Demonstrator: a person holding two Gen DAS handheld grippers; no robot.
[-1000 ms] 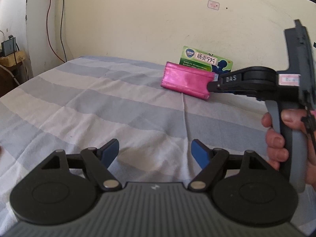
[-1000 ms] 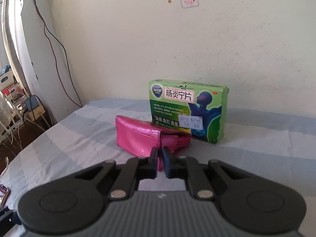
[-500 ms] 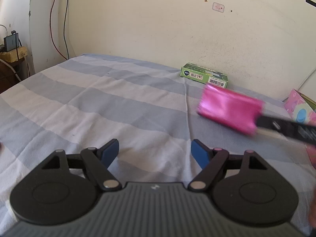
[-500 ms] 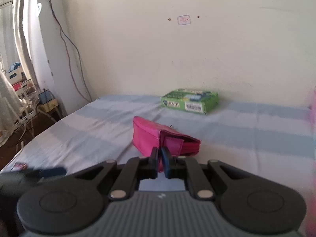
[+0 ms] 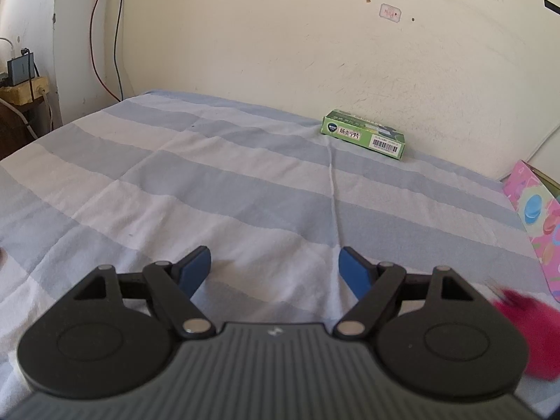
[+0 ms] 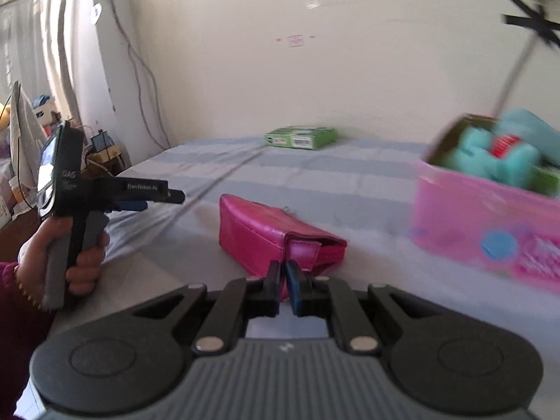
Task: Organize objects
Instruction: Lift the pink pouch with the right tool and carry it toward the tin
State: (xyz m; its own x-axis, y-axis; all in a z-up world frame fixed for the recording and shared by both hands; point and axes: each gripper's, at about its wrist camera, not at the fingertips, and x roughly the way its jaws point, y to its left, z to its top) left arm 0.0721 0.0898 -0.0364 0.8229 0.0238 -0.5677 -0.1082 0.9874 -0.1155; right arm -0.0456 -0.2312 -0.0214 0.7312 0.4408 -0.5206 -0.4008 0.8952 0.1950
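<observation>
The right gripper (image 6: 282, 288) is clamped on a thin edge of the pink purse (image 6: 276, 238), which sits at centre frame in the right wrist view. It looks light and soft-sided with a slick sheen, so it may sag or swing; a grip nearer its middle would likely be steadier. The left gripper (image 5: 274, 267), fingers apart and empty, hangs over the bed (image 5: 217, 189); the pink box (image 6: 490, 224) is at right.

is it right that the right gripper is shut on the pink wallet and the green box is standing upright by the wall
Not quite. The right gripper is shut on the pink wallet, but the green box is not upright: it lies flat on the striped sheet by the wall. The left wrist view shows this best, and the right wrist view agrees.
</observation>
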